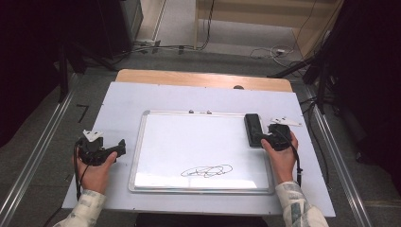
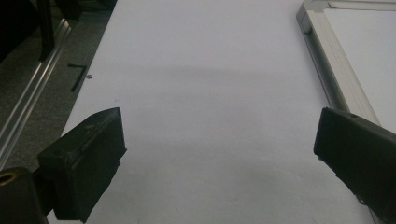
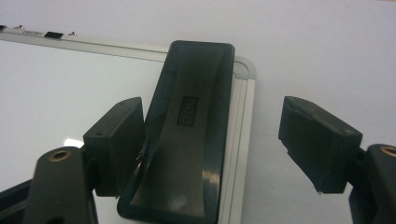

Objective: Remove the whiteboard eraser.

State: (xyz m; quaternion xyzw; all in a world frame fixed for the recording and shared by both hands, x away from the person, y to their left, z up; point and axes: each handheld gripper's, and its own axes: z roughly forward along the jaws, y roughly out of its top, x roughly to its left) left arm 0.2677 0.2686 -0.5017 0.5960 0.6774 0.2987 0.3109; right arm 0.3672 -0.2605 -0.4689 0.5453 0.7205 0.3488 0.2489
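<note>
The right tool (image 3: 210,140) stands with its jaws wide apart and empty, straddling the near end of the dark, glossy plastic whiteboard eraser (image 3: 189,135). One jaw lies just beside the eraser's long flank over the board, perhaps touching it; the other stands well off over the bench. To take the eraser well, I judge the tool should shift sideways until the block sits centred between the jaws, stay low and level, and close squarely across the two long sides at the waist, since the moulded top dips into a smooth saddle and a high pinch could slip off the slick plastic. The eraser lies lengthwise along the right edge of the white, smooth-faced whiteboard with a ribbed aluminium frame (image 1: 137,156), at its far right corner, partly riding on the frame. Nearer the person, a looping black marker scribble (image 1: 207,171) sits low on the board, probably the mark to be wiped. The left tool (image 1: 122,145) rests apart on the pale matte sheet covering the bench (image 1: 118,99), left of the frame, jaws wide and empty. Beyond the sheet the wooden bench edge (image 1: 198,78) shows.
</note>
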